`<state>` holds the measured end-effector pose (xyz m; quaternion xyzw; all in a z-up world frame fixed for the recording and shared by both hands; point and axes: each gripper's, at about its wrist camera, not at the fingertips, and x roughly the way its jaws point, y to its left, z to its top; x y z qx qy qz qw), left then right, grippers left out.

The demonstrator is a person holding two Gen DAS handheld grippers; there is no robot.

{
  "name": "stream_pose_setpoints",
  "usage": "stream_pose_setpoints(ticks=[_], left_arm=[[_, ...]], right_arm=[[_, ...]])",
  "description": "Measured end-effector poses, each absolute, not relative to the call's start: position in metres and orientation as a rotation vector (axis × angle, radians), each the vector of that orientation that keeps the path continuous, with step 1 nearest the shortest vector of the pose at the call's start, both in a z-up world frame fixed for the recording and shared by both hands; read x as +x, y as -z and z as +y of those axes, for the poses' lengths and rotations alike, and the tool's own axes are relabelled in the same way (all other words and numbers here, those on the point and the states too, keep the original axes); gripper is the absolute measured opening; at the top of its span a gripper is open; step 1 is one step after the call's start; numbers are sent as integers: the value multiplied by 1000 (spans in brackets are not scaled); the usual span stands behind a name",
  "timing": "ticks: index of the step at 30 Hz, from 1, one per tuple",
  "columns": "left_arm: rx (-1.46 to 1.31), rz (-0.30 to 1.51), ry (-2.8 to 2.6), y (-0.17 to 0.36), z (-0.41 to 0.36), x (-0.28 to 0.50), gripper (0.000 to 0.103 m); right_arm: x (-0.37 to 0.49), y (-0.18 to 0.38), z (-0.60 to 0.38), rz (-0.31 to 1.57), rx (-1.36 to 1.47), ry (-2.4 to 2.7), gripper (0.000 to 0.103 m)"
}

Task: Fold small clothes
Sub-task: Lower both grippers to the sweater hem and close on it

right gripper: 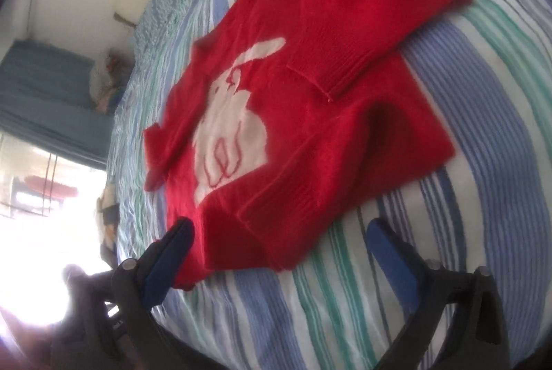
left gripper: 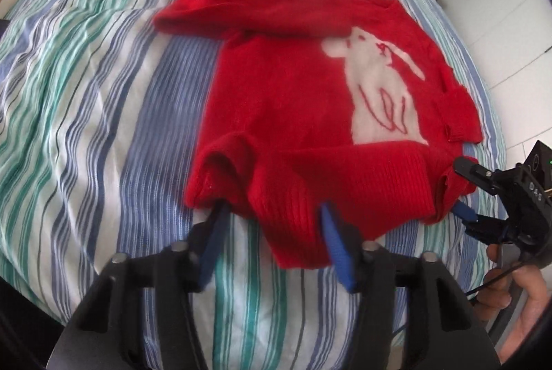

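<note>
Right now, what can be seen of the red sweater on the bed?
The red sweater is a small, fuzzy knit with a white rabbit on the front and ribbed hem and cuffs. It lies face up, rumpled, on the striped bedcover, one sleeve folded across the chest. The left tool straddles the bunched hem; the right tool is at the hem's other corner, jaws wide.

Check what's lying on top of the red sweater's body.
One sleeve is folded across the red sweater, above the white rabbit design, which stays uncovered. The striped bedsheet surrounds it. Whatever lies beneath the sweater is hidden.
</note>
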<state>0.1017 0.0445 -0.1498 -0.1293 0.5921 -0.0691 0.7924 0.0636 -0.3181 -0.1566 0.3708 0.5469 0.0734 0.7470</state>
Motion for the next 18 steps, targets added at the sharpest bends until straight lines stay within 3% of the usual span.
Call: stream_pose_setpoints(ticks=[1, 2, 3, 4, 11, 15, 17, 18], left_arm=[[-295, 1292, 164, 152, 47, 102, 6], [-319, 1291, 187, 150, 50, 99, 6], [-321, 1280, 204, 144, 54, 92, 6], [-304, 1274, 221, 137, 58, 84, 6], [-169, 1296, 302, 117, 74, 32, 11], [-171, 1321, 247, 131, 75, 29, 57], [-222, 1300, 251, 130, 80, 28, 61], [-237, 1292, 256, 130, 81, 27, 62]], right_arm=[[71, 164, -317, 1222, 829, -148, 70], [76, 169, -316, 1254, 807, -125, 52], [77, 171, -316, 1274, 781, -113, 22], [73, 170, -319, 1279, 773, -120, 18], [-18, 136, -368, 1304, 792, -234, 17], [-42, 152, -385, 1318, 761, -197, 23], [-44, 155, -386, 1285, 779, -209, 45], [-44, 155, -385, 1260, 792, -230, 65]])
